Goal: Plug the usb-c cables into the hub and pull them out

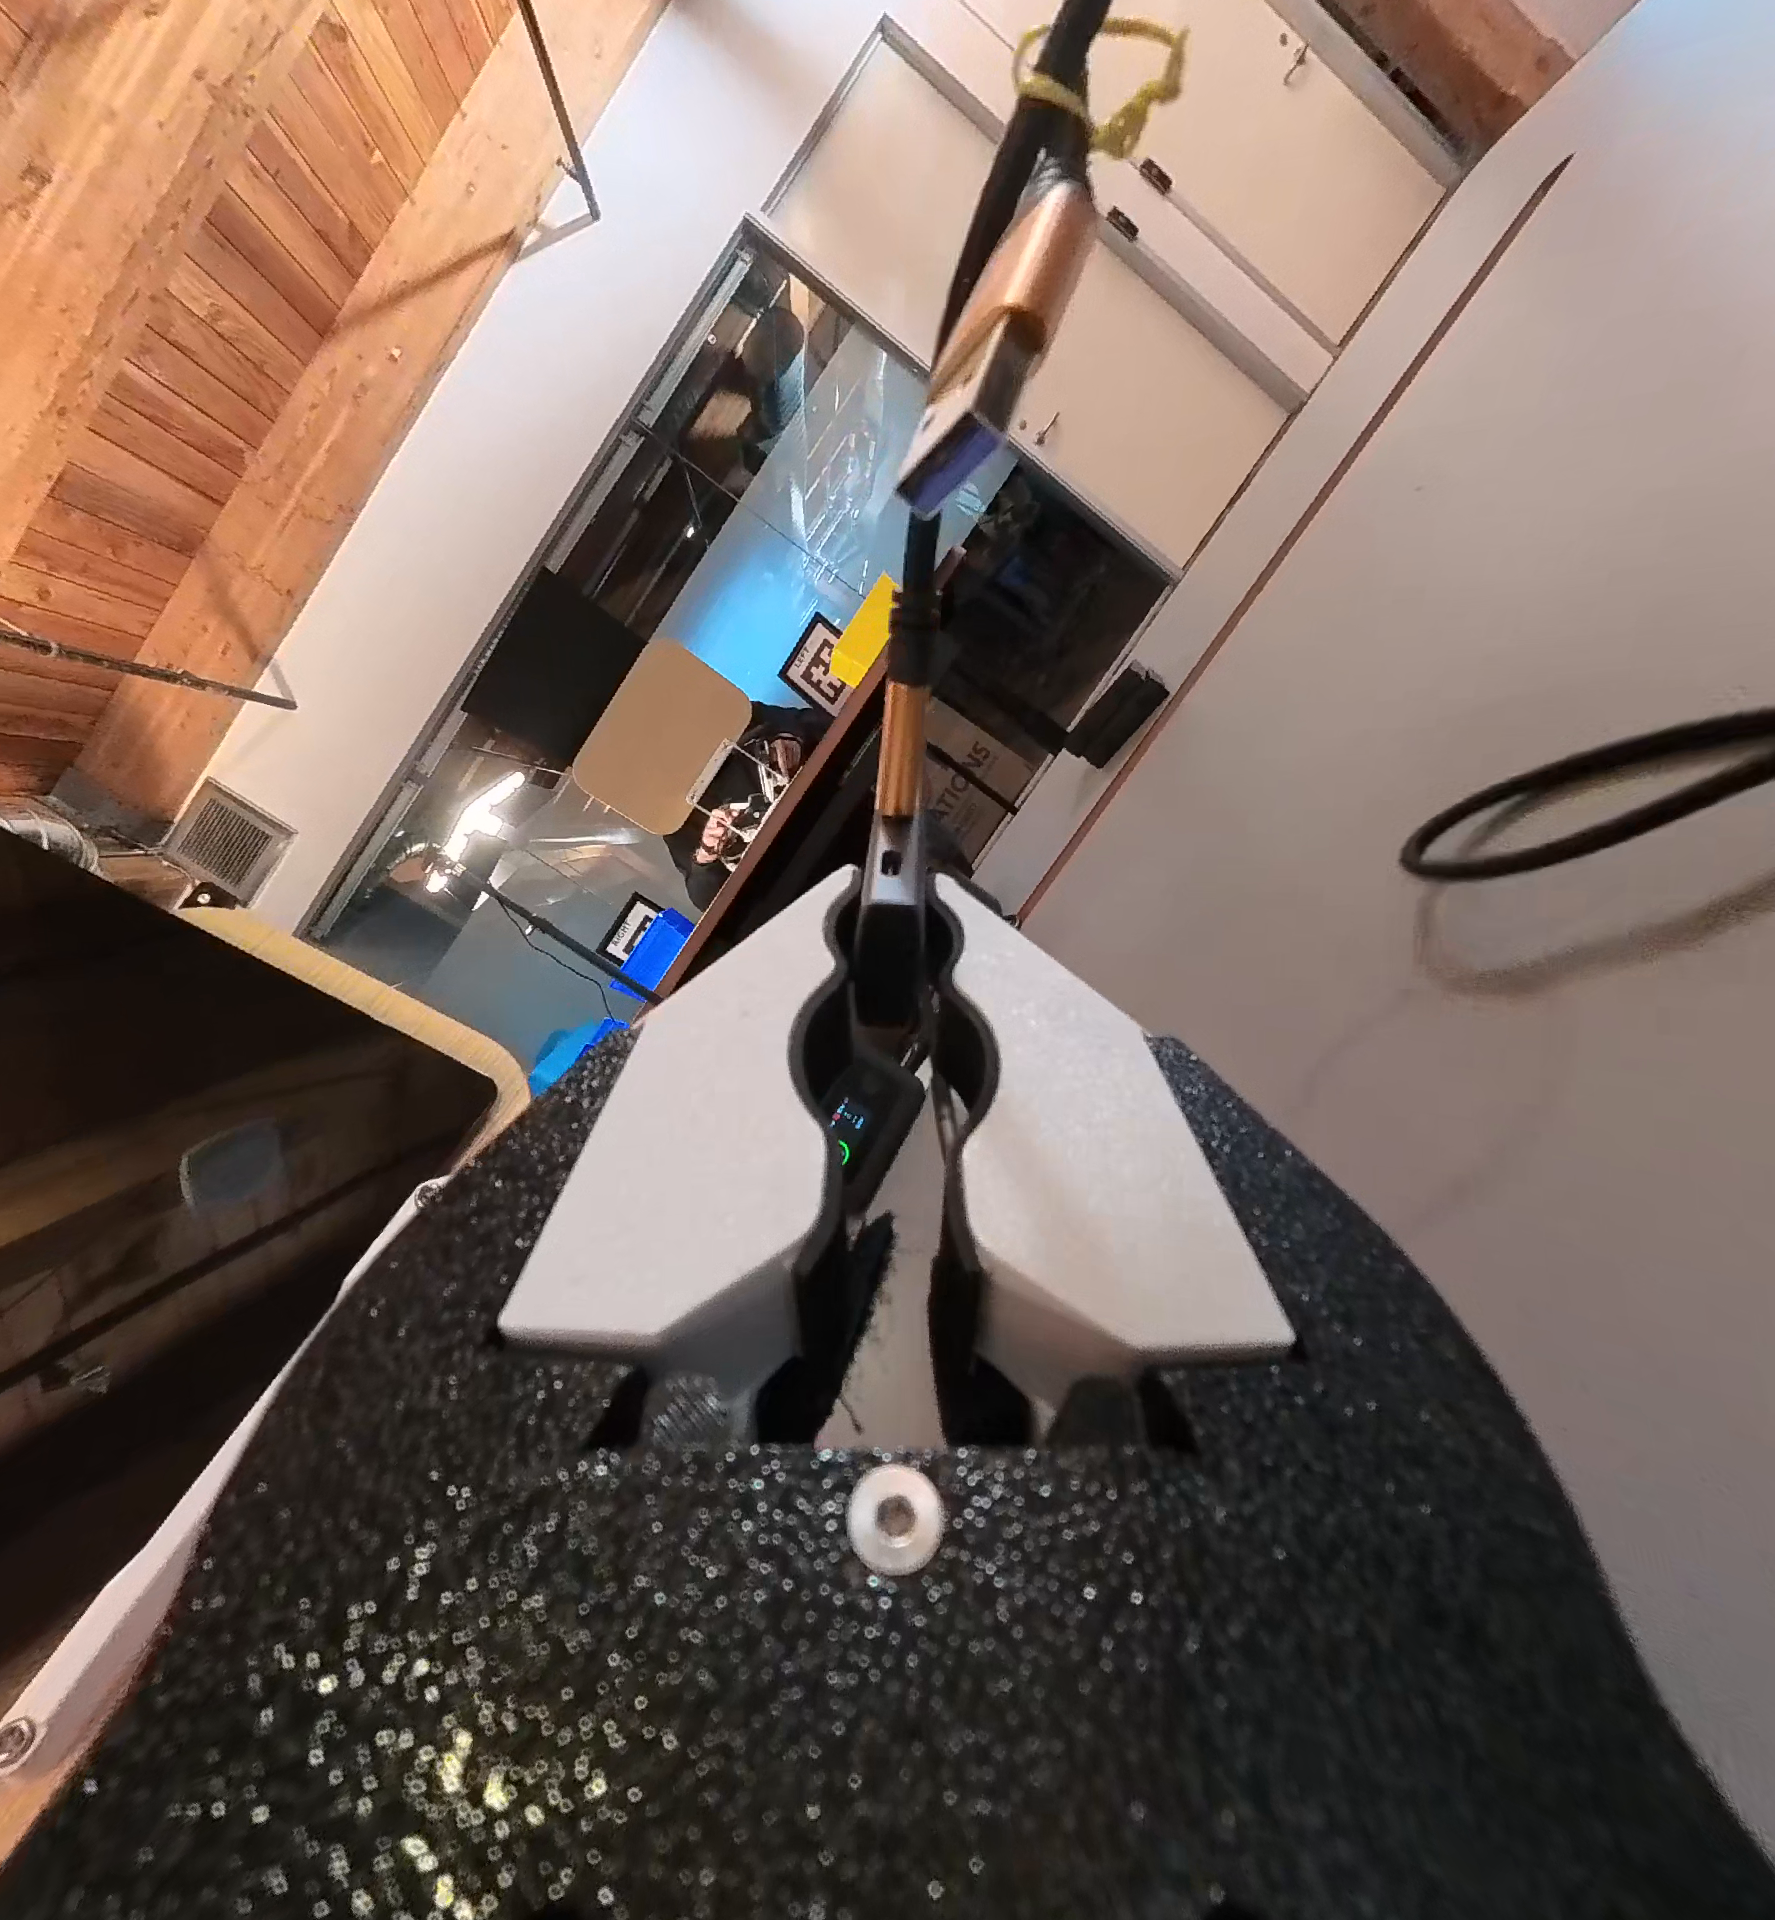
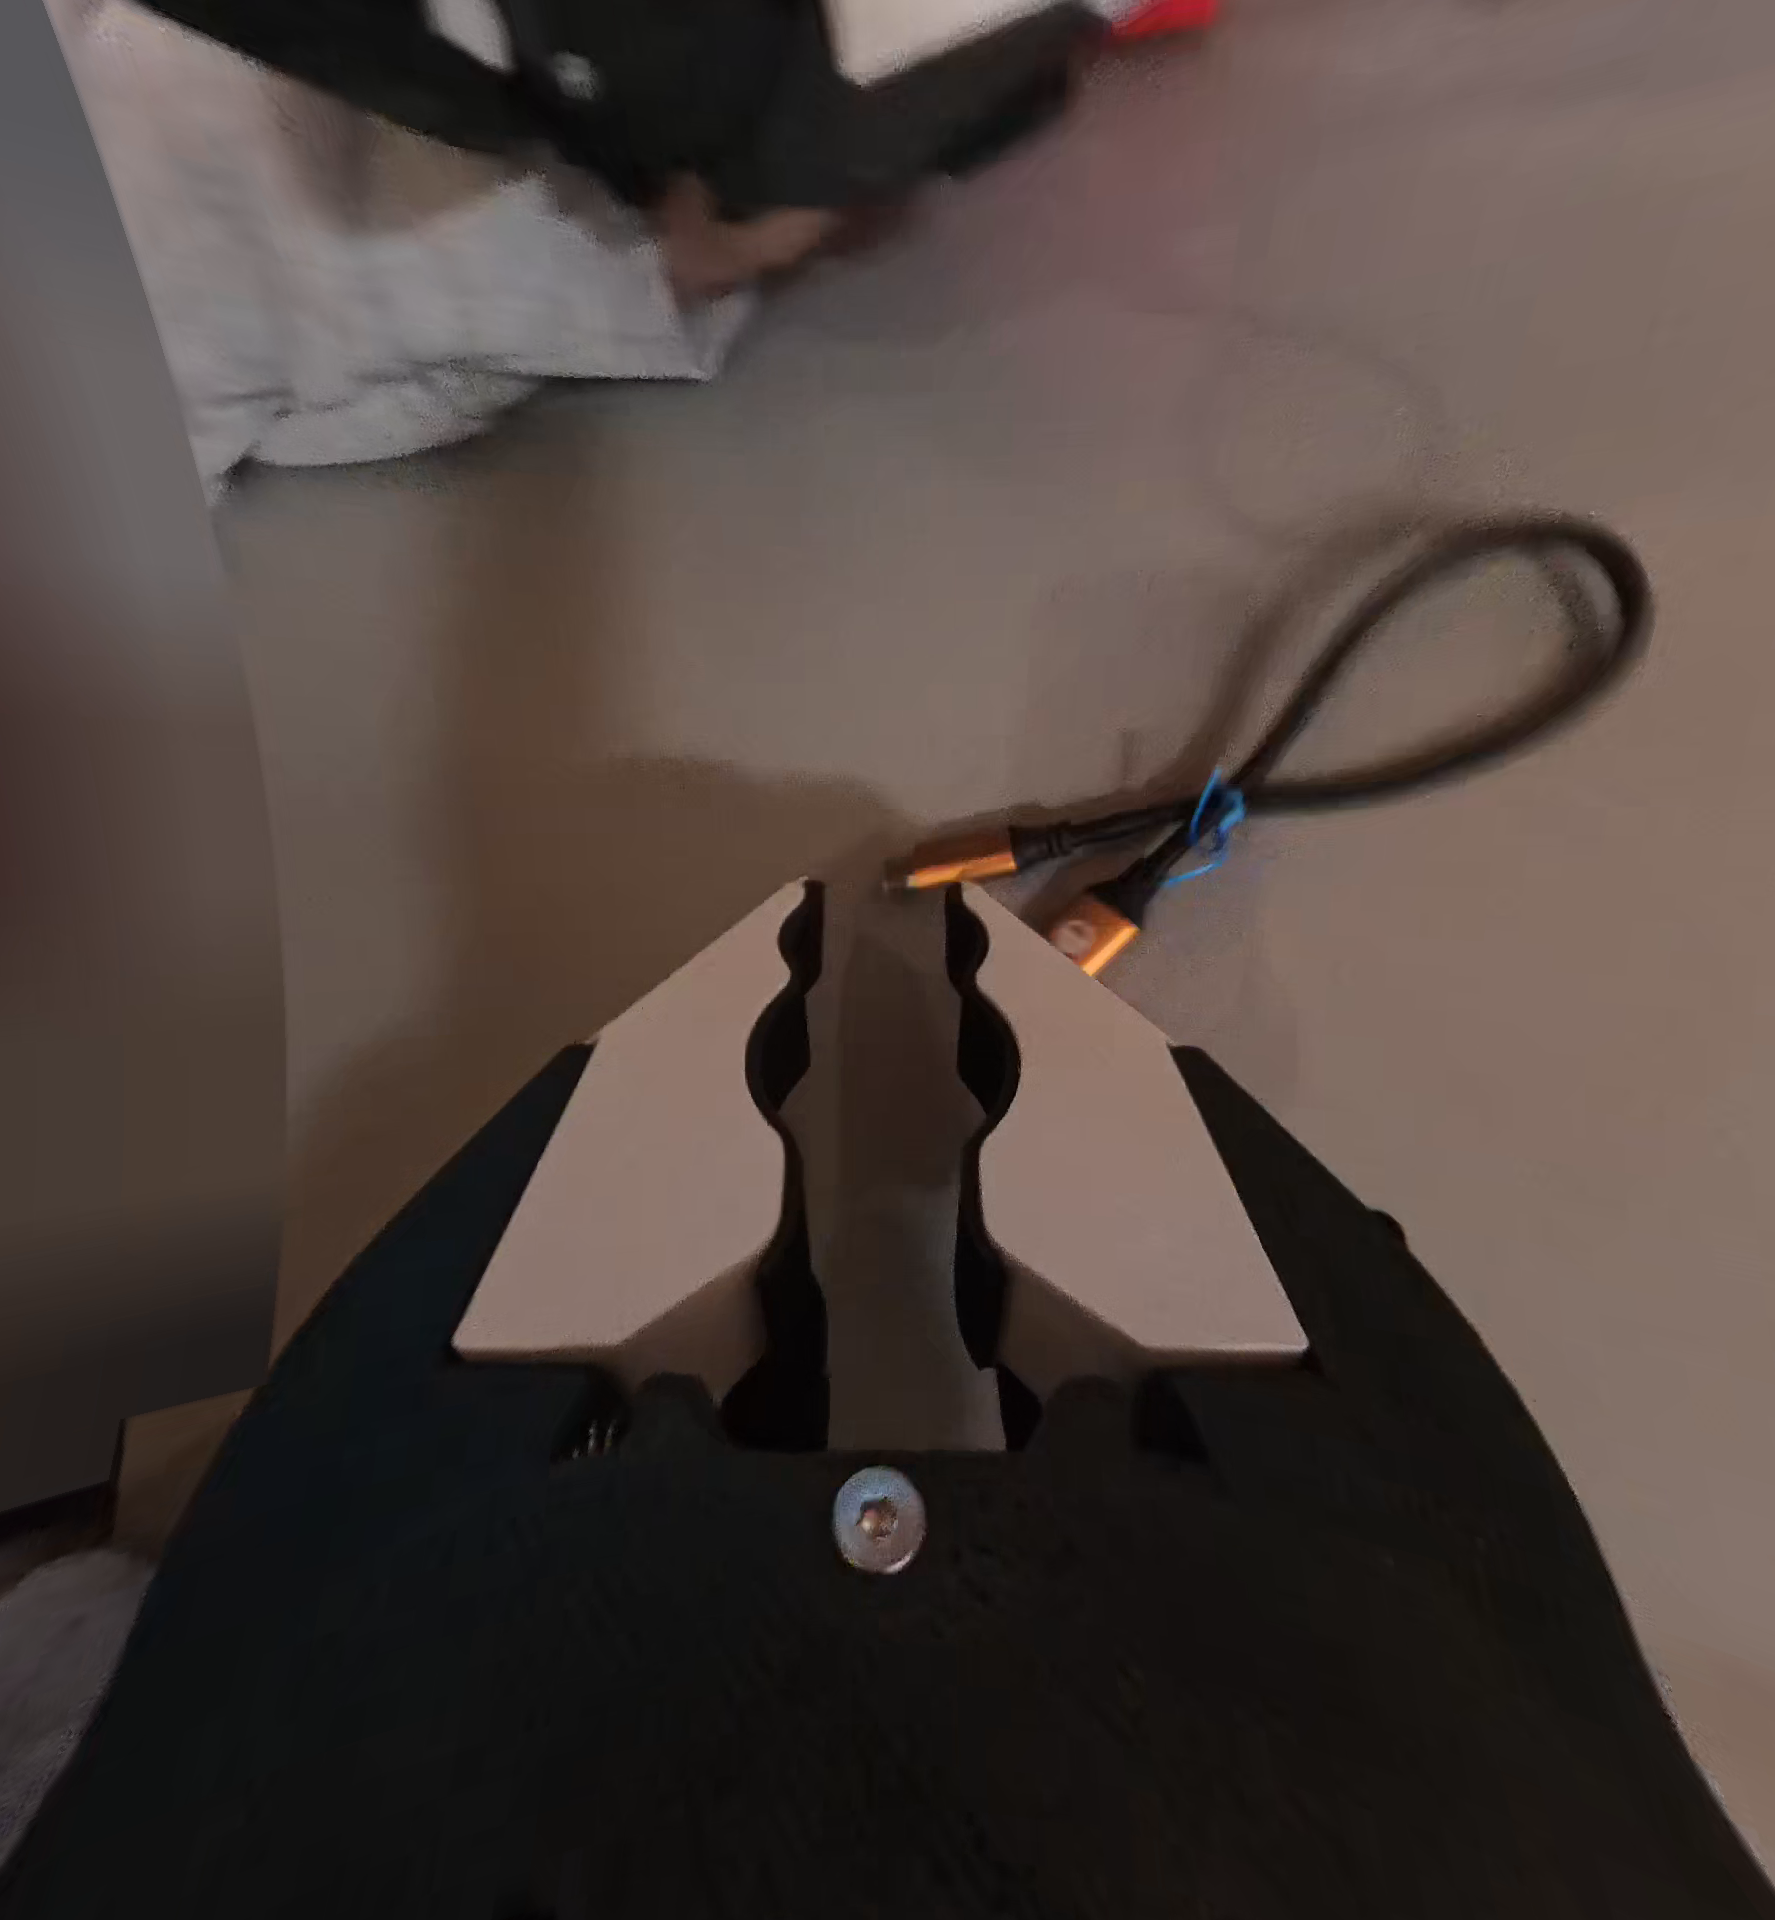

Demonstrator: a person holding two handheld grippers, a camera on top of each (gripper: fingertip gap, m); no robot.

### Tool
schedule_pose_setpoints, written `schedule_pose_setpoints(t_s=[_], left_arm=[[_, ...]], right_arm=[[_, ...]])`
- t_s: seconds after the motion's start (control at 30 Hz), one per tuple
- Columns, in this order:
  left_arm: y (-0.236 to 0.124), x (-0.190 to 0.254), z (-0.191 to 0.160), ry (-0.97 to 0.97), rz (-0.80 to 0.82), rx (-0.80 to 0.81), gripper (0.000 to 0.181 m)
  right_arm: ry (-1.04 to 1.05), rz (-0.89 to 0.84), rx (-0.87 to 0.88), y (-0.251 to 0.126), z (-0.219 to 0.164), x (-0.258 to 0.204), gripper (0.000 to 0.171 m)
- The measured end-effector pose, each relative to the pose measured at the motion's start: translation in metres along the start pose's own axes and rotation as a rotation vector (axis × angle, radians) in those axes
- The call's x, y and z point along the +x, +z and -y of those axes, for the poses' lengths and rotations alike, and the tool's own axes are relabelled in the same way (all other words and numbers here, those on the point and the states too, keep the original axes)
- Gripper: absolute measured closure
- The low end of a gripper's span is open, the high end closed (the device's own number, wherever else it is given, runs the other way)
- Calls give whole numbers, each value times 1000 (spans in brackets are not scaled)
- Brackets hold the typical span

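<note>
Two grippers are shown, each by its own wrist view. The left gripper point(image 1: 888, 935), built of white wedge-shaped fingers with black scalloped inner pads on a black speckled body, is closed upon the dark slim USB hub point(image 1: 883, 971), which is clamped edge-on between the pads and lifted clear of the white table point(image 1: 1485, 831). A small lit display on the hub is seen lower in the gap between the fingers. Into the far end of the hub a gold-sleeved USB-C plug point(image 1: 904, 753) is seated, and its black braided cable point(image 1: 1028, 156) is carried upward to the top of the view. From that same cable a second, larger gold connector with a silver tip point(image 1: 1002, 322) hangs loose above the hub, and the cable strands are bound by a yellow twist tie point(image 1: 1111, 88). A black cable loop point(image 1: 1631, 790) lies on the table to the right.

The right gripper point(image 2: 883, 894), of the same make, is held above the table point(image 2: 1485, 1143) with its fingers parted by a narrow gap, and nothing is held between them. Just beyond its right fingertip a second black cable point(image 2: 1485, 675) lies on the table in a loop, bound by a blue twist tie point(image 2: 1213, 816). Its slim orange-gold USB-C plug point(image 2: 956, 862) is pointed toward the gripper tips, and its broader orange connector point(image 2: 1091, 930) lies beside it, partly hidden by the right finger. The right wrist view is blurred.
</note>
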State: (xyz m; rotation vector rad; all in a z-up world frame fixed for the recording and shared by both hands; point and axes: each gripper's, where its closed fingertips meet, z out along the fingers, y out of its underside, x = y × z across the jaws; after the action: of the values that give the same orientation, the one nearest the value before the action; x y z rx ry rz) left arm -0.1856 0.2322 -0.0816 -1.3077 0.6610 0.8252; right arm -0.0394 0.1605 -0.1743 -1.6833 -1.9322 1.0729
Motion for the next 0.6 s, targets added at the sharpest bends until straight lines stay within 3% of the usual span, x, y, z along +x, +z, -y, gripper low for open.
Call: schedule_pose_setpoints(t_s=[0.07, 0.2, 0.33, 0.5, 0.6], left_arm=[[0, 0, -1, -4, 1, -4, 173], [1, -1, -2, -17, 1, -8, 174], [1, -1, -2, -13, 3, -7, 173], [2, -7, -7, -26, 30, -26, 174], [3, -10, -10, -41, 37, -31, 174]], right_arm=[[-81, -21, 26, 2, 10, -4, 149], [-100, -263, 96, -9, 20, 37, 145], [-180, -348, 148, -15, 28, 50, 143], [-444, -135, 106, 7, 43, 10, 133], [-583, -75, -76, 24, 39, 2, 137]])
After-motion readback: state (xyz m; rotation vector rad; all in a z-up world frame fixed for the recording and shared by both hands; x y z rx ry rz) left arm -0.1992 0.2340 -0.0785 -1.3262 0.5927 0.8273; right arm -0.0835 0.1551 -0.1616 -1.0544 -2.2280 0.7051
